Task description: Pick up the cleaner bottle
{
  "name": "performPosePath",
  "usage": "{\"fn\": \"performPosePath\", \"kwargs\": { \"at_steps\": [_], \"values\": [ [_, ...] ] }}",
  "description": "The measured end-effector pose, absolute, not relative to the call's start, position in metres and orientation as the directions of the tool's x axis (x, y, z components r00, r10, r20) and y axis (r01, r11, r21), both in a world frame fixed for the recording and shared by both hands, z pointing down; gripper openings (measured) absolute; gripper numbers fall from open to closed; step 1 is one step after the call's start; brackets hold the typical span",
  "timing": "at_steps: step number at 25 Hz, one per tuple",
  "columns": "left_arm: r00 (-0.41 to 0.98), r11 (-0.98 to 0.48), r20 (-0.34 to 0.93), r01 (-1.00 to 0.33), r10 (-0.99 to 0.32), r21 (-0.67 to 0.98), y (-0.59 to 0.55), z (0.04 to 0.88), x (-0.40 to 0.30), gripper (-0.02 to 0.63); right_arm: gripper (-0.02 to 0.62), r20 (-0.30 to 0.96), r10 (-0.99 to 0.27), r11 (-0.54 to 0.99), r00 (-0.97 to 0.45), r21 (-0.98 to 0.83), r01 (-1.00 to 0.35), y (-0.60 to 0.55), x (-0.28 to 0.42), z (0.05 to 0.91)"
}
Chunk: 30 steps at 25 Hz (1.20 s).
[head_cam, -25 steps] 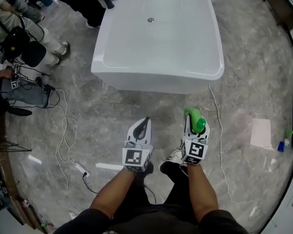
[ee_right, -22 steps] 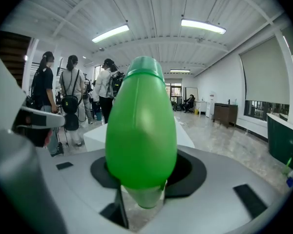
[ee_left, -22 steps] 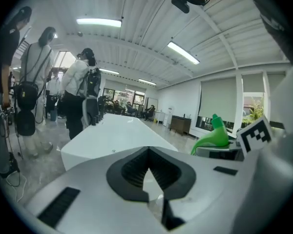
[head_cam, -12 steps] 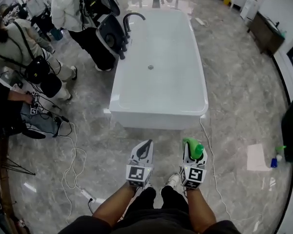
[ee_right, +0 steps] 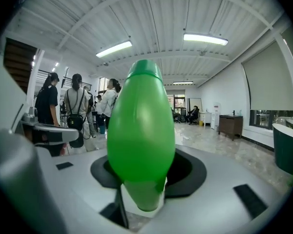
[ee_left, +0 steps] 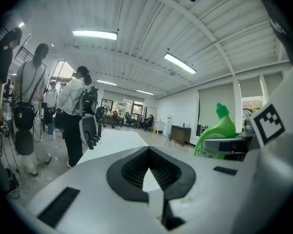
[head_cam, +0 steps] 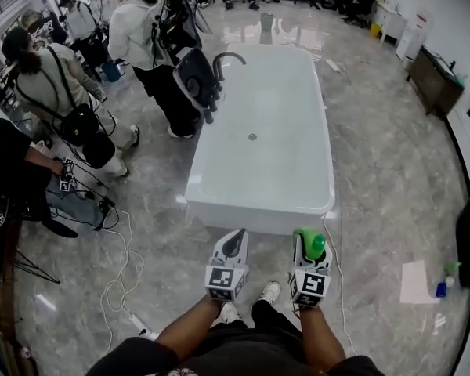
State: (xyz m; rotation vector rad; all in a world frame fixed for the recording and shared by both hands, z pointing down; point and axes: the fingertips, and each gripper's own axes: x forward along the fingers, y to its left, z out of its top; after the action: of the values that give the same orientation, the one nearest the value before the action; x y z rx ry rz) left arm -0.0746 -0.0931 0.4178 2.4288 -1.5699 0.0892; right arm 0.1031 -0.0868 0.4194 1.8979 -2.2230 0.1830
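Now my right hand-held gripper is clamped on the green cleaner bottle, holding it off the floor before the bathtub's near end. My left hand-held gripper has its jaws together, empty.

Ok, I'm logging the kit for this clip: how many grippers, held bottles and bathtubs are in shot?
Grippers: 2, the left gripper and the right gripper
Green bottle, held by the right gripper: 1
Bathtub: 1
Total: 4
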Motion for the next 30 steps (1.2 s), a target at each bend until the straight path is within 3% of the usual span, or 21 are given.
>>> {"fn": "performPosePath", "kwargs": {
  "at_steps": [9,30],
  "values": [
    [0.356,-0.328,0.193,-0.93,-0.914,0.165,-0.142,0.411,-0.069,0.002,0.196,0.214,-0.951,0.235,-0.222,0.037,-0.971,-0.143,0.113,0.403],
    [0.447,-0.432,0.125,-0.893,-0.886,0.128,-0.18,0.36,-0.077,0.002,0.195,0.14,-0.972,0.203,-0.19,0.083,-0.976,-0.166,0.097,0.345]
  ]
}}
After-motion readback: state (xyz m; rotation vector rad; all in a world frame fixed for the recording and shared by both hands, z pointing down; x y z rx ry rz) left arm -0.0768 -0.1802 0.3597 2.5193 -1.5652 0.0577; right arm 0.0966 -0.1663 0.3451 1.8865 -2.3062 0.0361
